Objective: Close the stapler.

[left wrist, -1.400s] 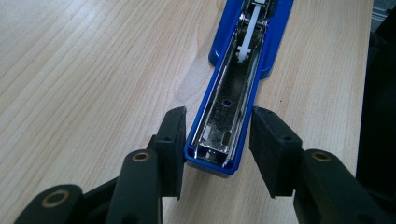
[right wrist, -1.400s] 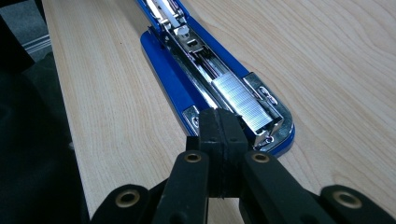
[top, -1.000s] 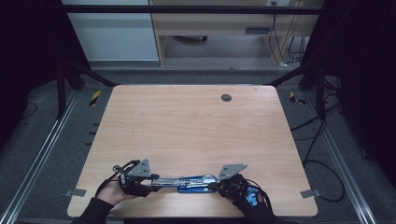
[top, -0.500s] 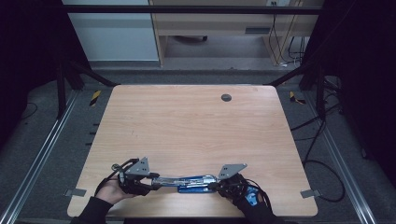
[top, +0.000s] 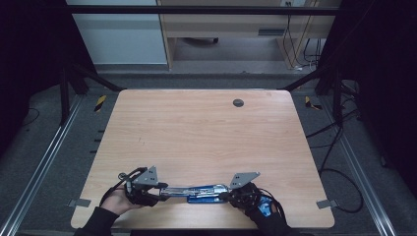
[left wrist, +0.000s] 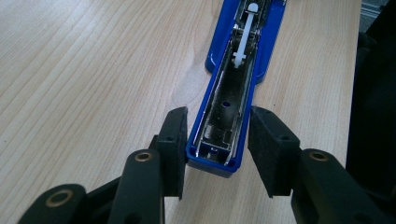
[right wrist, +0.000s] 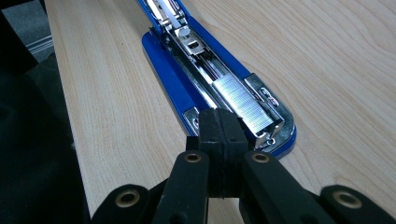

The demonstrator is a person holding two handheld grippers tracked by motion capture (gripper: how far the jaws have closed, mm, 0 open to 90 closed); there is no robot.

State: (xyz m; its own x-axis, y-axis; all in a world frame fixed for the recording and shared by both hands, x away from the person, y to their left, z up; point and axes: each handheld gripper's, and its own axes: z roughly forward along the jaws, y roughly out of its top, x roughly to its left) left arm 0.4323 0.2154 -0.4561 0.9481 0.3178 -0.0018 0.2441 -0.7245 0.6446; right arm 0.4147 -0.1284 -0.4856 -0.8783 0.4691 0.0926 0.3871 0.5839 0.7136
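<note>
A blue stapler [top: 201,191] lies swung open flat near the table's front edge, between both grippers. My left gripper [top: 160,189] grips the end of its opened top arm [left wrist: 229,93]: both pads [left wrist: 175,135] sit against the blue sides, and the empty metal channel with a white pusher shows between them. My right gripper [right wrist: 219,123] is shut with its pads together. Its tips rest on the front end of the stapler's base [right wrist: 173,74], right beside a strip of silver staples [right wrist: 243,102] in the magazine.
The wooden table [top: 196,137] has a round dark grommet [top: 238,103] near its far edge. The stapler lies close to the front edge. Cables [top: 339,172] trail on the floor at the right, and a desk stands beyond the table.
</note>
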